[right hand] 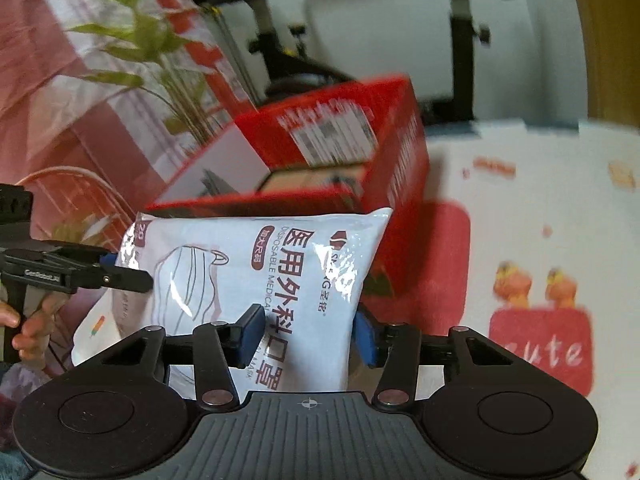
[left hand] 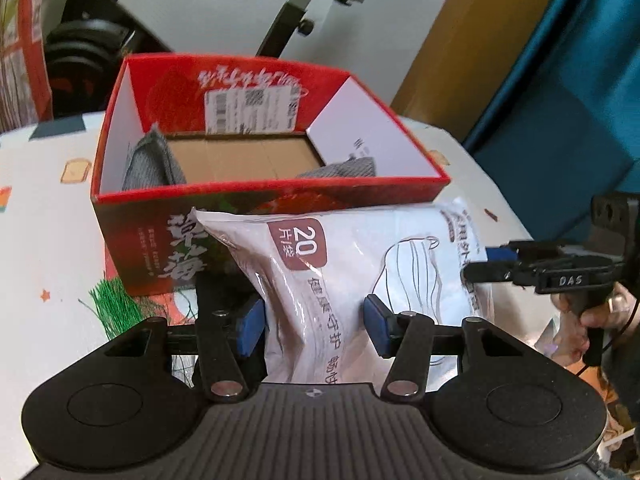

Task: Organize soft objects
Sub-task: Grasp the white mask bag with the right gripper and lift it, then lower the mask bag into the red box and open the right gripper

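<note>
A white plastic pack of face masks point(left hand: 344, 272) is held in the air just in front of an open red cardboard box point(left hand: 264, 196). My left gripper point(left hand: 316, 326) is shut on the pack's near end. My right gripper point(right hand: 306, 338) is shut on the same pack point(right hand: 272, 276) at its other end. The right gripper also shows in the left wrist view point(left hand: 500, 266), and the left gripper in the right wrist view point(right hand: 120, 272). Inside the box lie two grey cloths point(left hand: 148, 164), point(left hand: 344, 170) on its brown floor.
The box stands on a table with a white patterned cloth point(left hand: 44, 216). Behind it are an exercise bike point(left hand: 300, 4), black weight plates point(left hand: 84, 48) and a blue curtain point(left hand: 568, 92). A green plant point(right hand: 160, 56) is at the far left in the right wrist view.
</note>
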Demonstrator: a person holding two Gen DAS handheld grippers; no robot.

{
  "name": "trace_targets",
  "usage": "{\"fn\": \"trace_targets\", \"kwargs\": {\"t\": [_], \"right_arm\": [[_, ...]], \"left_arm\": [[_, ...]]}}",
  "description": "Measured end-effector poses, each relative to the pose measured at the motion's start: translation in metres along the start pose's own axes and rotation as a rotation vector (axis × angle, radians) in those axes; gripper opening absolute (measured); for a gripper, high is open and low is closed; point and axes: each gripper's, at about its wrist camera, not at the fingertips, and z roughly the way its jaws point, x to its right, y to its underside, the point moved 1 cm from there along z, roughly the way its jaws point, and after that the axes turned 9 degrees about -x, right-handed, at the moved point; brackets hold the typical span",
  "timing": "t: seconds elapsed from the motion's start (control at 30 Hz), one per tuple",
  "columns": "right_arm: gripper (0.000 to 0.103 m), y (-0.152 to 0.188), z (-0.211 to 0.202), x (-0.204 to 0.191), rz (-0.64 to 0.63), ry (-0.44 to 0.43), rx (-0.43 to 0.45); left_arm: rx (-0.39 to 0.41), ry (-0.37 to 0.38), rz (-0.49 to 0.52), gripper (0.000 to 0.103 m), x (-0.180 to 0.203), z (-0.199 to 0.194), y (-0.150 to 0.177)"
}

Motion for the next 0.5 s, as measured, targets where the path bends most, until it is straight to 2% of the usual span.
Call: {"fn": "trace_targets", "kwargs": {"t": [0.27,0.5], "right_arm": [[0.045,-0.026,-0.046,-0.033,-0.127,0.009,0.139],[0.044,-0.057,-0.066,-0.056,-0.236,0.04,0.203]], "left_arm": [[0.142,0.032,-0.037,0.056,0.002,-0.033,-0.004],[0.258,0.015,-0.059,0.056,0.007,-0.066,-0.019]]}}
